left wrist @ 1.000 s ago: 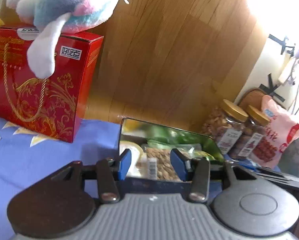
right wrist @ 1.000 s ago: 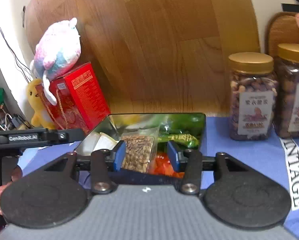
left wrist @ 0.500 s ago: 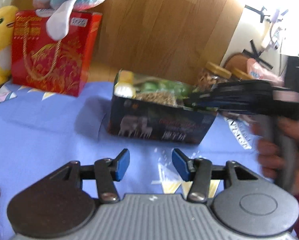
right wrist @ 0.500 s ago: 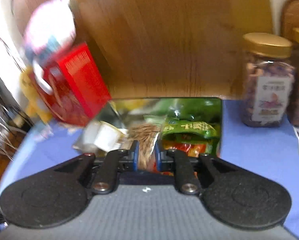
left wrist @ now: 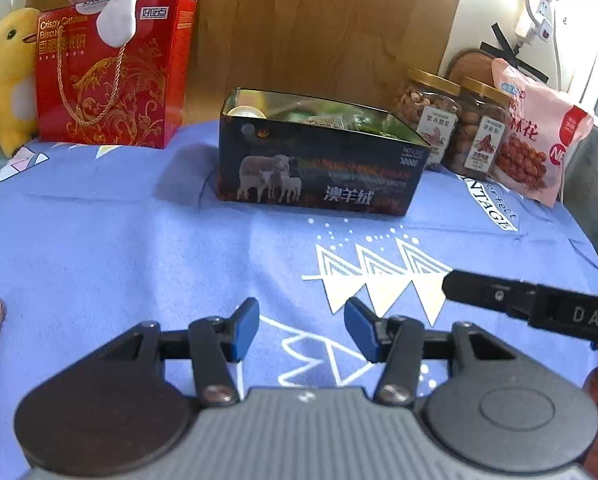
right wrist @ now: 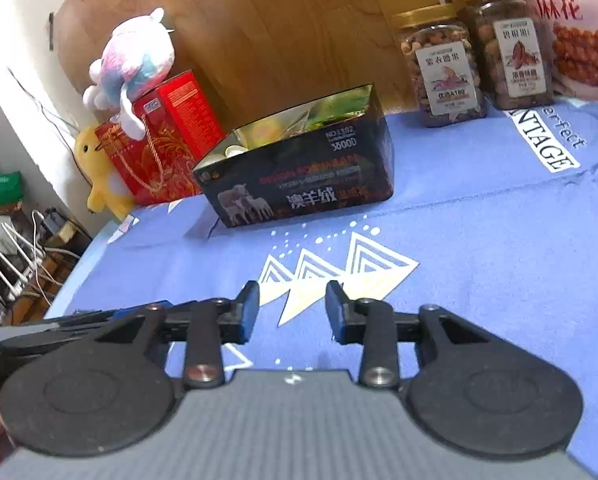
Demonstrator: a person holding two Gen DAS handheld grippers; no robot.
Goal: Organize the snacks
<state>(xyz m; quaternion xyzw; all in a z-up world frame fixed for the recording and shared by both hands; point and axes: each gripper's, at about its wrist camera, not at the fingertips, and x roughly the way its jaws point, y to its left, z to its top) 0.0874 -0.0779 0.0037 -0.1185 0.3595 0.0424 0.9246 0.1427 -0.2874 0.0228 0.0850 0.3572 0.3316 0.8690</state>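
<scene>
Snacks sit packed in the tin box (left wrist: 319, 160); both hand-held grippers, left (left wrist: 301, 330) and right (right wrist: 292, 312), hover spread and empty before it, apparently finished.

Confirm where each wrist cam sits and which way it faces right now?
Left wrist: rides the left gripper, low over the blue cloth, facing the dark tin nearly head-on; its own open fingers show, the right gripper's body at right.
Right wrist: rides the right gripper, facing the same tin from its right; own open fingers show, the left gripper's body at left.
Shared: tin, red box, nut jars, triangle print.
</scene>
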